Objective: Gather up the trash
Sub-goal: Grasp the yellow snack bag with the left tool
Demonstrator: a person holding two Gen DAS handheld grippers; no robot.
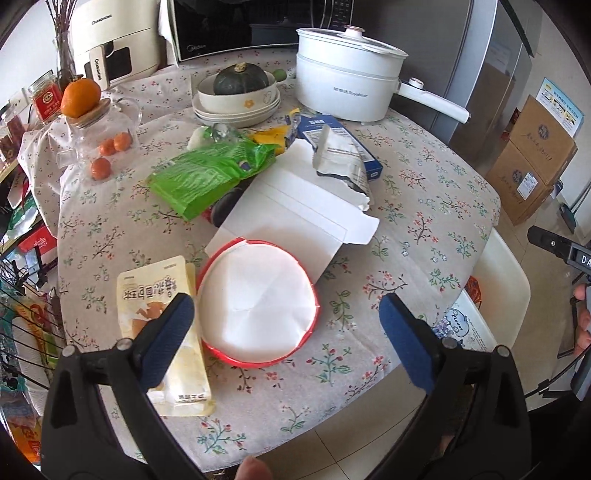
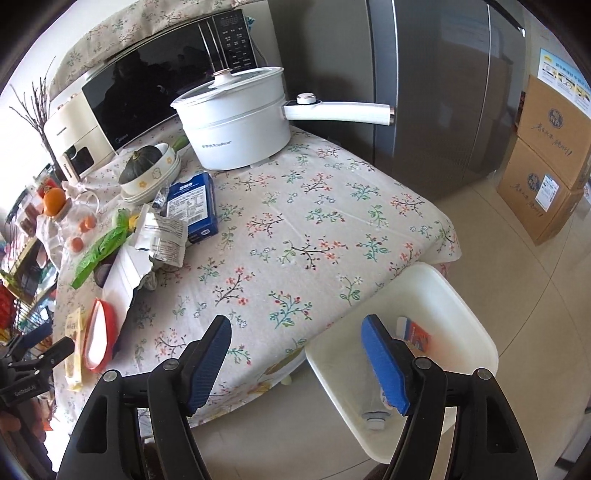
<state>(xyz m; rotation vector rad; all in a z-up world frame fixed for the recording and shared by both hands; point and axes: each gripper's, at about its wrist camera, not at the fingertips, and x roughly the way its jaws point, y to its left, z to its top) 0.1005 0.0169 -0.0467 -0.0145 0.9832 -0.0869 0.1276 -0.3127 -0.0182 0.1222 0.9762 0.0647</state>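
Note:
Trash lies on the floral tablecloth: a round red-rimmed lid, a yellow snack packet, a white flattened carton, a green bag, a torn silver packet and a blue box. My left gripper hovers open over the lid and holds nothing. My right gripper is open and empty above the table's edge, beside a white bin. In the bin lie an orange packet and a plastic bottle.
A white electric pot, a microwave, a bowl with a green squash and a glass jar of oranges stand at the back. Beyond the table are a fridge and cardboard boxes.

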